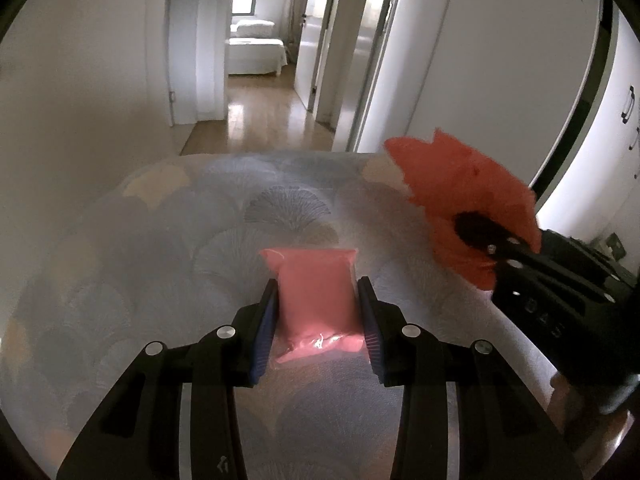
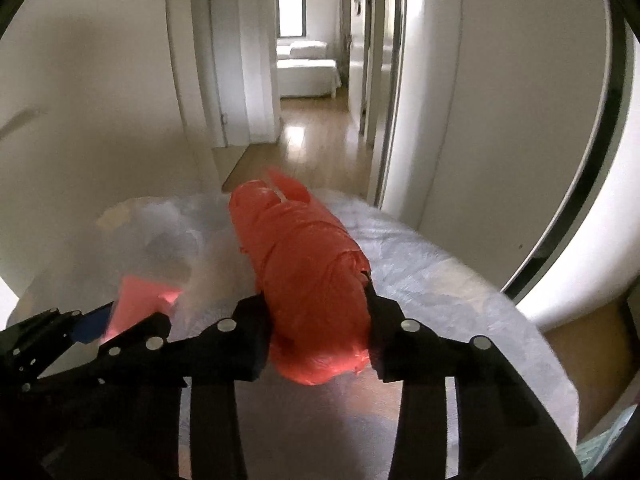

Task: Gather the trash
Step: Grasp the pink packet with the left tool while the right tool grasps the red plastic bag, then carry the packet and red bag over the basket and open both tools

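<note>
Gripping pink packet [image 1: 316,300], left tool [image 1: 318,320]; number on right tool [image 1: 486,240] illegible.

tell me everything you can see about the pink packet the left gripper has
The flat pink plastic packet is a small rectangular sachet with a crimped far edge and a glossy film that catches light near its close end. It looks soft and filled, slightly puffed. It sits lengthwise between the blue pads of the left gripper, pinched on both long sides, pointing away from the camera above the pale fan-patterned cloth. Whether its underside touches the cloth cannot be told. From the right wrist view it shows as a blurred pink slab.
</note>
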The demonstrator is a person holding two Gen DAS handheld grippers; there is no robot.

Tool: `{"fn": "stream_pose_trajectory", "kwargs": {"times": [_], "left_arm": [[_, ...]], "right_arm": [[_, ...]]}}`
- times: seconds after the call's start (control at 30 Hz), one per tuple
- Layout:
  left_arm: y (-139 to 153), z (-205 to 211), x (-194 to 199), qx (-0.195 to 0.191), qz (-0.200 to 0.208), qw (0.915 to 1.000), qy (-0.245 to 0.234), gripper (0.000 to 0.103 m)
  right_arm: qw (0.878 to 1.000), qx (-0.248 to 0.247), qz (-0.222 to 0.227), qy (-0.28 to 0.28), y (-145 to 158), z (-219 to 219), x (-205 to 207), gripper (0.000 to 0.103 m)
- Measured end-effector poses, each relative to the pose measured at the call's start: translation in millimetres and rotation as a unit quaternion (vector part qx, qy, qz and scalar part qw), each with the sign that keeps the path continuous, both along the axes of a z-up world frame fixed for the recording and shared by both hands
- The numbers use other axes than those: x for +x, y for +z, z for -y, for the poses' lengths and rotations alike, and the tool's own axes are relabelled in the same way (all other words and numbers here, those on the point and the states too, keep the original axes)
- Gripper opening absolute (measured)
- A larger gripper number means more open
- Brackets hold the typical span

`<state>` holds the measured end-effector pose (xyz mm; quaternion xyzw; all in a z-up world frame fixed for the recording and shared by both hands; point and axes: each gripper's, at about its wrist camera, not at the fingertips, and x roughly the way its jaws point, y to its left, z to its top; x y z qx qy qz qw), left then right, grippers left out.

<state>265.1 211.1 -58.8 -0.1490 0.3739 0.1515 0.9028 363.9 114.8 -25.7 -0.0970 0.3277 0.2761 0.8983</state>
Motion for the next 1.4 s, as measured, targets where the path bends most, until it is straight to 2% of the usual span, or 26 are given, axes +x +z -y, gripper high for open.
{"fn": "stream_pose_trajectory", "kwargs": {"times": [0.1, 0.2, 0.47, 0.6, 0.77, 0.87, 0.97, 1.0, 1.07, 1.13, 1.17, 1.27, 1.4], "left_arm": [[-2, -1, 3, -0.001, -0.002, 1.0, 0.001, 0.037], [-1, 0, 4, 0.002, -0.003, 1.0, 0.001, 0.038], [2, 6, 1, -0.001, -0.01, 0.9999, -0.008, 0.038], [10, 32, -17, -0.04, 0.006, 0.9979, -0.051, 0.038], [30, 83, -38, -0.057, 0.037, 0.9908, -0.118, 0.038], [47, 125, -48, -0.056, 0.061, 0.9829, -0.165, 0.038], [67, 168, -54, -0.055, 0.085, 0.971, -0.217, 0.038], [75, 188, -57, -0.054, 0.095, 0.9641, -0.242, 0.038], [78, 214, -58, -0.058, 0.1, 0.9551, -0.273, 0.038], [78, 244, -59, -0.064, 0.097, 0.9444, -0.307, 0.038], [75, 261, -59, -0.062, 0.093, 0.9402, -0.322, 0.038], [69, 293, -56, -0.057, 0.081, 0.931, -0.351, 0.038], [54, 341, -41, -0.062, 0.051, 0.9152, -0.395, 0.038]], "right_arm": [[0.999, -0.005, 0.028, -0.023, 1, 3, -15, 0.033], [0.998, -0.008, 0.036, -0.052, 1, 19, -33, 0.033], [0.995, 0.031, -0.001, -0.097, 0, 90, -83, 0.033], [0.992, 0.049, -0.005, -0.114, 10, 131, -112, 0.033], [0.986, 0.076, 0.012, -0.15, 34, 188, -141, 0.033], [0.98, 0.09, 0.023, -0.173, 45, 219, -153, 0.033], [0.972, 0.099, 0.035, -0.21, 56, 256, -165, 0.033], [0.968, 0.105, 0.036, -0.225, 58, 269, -168, 0.033], [0.961, 0.112, 0.031, -0.25, 59, 294, -173, 0.033], [0.952, 0.136, 0.003, -0.275, 57, 323, -173, 0.033], [0.943, 0.154, -0.024, -0.292, 53, 343, -171, 0.033], [0.927, 0.139, -0.054, -0.344, 41, 378, -167, 0.033], [0.905, 0.145, -0.085, -0.39, 18, 420, -166, 0.035]]}}
